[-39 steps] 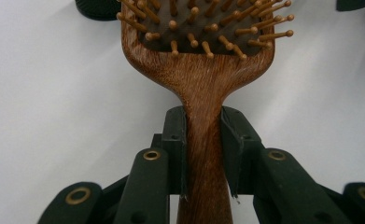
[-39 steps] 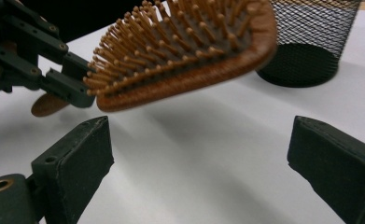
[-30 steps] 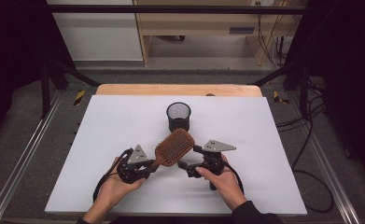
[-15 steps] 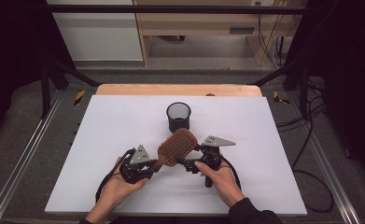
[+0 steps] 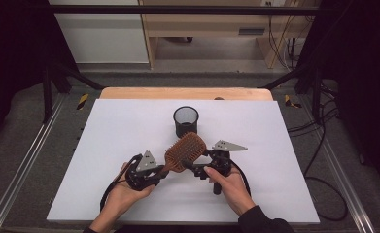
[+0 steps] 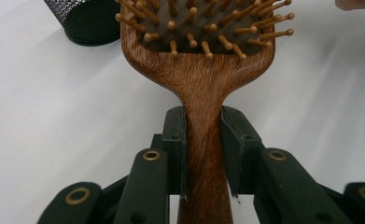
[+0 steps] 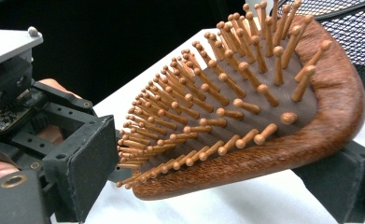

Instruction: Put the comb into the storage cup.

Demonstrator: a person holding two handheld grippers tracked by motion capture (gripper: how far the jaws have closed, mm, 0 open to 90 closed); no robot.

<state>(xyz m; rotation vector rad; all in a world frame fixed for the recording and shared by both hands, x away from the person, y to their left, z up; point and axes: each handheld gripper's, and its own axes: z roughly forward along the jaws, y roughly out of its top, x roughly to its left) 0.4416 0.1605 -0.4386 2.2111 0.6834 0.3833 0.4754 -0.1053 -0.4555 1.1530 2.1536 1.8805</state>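
A wooden paddle hairbrush (image 5: 185, 151) hangs just above the white table, bristles up. My left gripper (image 5: 164, 170) is shut on its handle; in the left gripper view the pads (image 6: 176, 149) clamp the handle (image 6: 203, 140) from both sides. My right gripper (image 5: 193, 167) comes at the brush head from the right. Its jaws have just been closing with the head (image 7: 245, 116) between them. One pad (image 7: 84, 163) meets the bristle tips and the other sits against the wooden back. A black mesh cup (image 5: 185, 121) stands upright just beyond the brush.
The white table top (image 5: 105, 145) spreads wide on both sides of the hands. Its wooden far edge (image 5: 187, 93) lies behind the cup (image 6: 84, 21). Metal rails and cables run along the floor left and right of the table.
The right gripper's jaws have drawn in slightly around the brush head. Both hands and the brush stay nearly where they were.
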